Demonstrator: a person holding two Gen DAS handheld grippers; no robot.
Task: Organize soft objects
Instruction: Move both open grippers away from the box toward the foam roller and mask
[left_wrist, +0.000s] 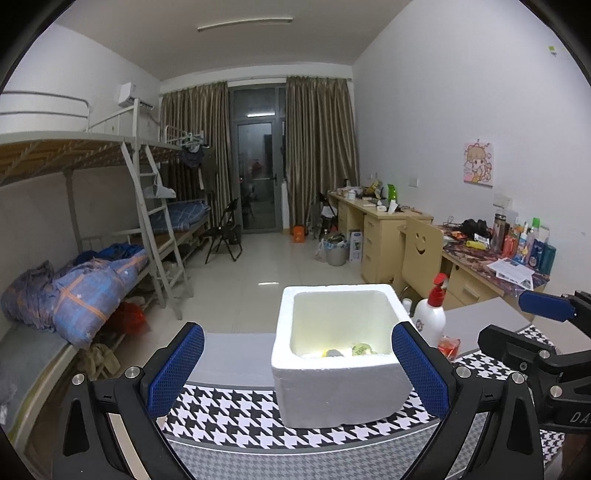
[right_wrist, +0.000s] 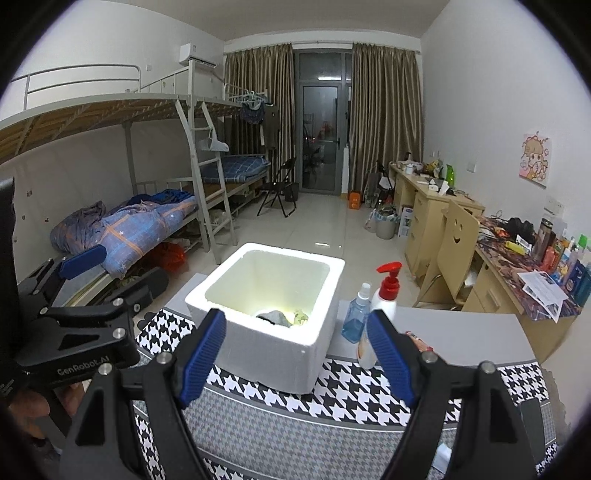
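Both tools stand spread wide and hold nothing: the left gripper (left_wrist: 295, 373) and right gripper (right_wrist: 297, 358) hover above the houndstooth cloth (right_wrist: 332, 402), just short of the foam box (right_wrist: 273, 321) and touching none of it. That white box sits upright, mouth open to the ceiling. Low inside it lie the soft objects (right_wrist: 275, 316), a grey lump beside a greenish one (left_wrist: 364, 349); their long axis cannot be told. Just right of the box stand a pump bottle (right_wrist: 384, 295) and a blue spray bottle (right_wrist: 356, 314).
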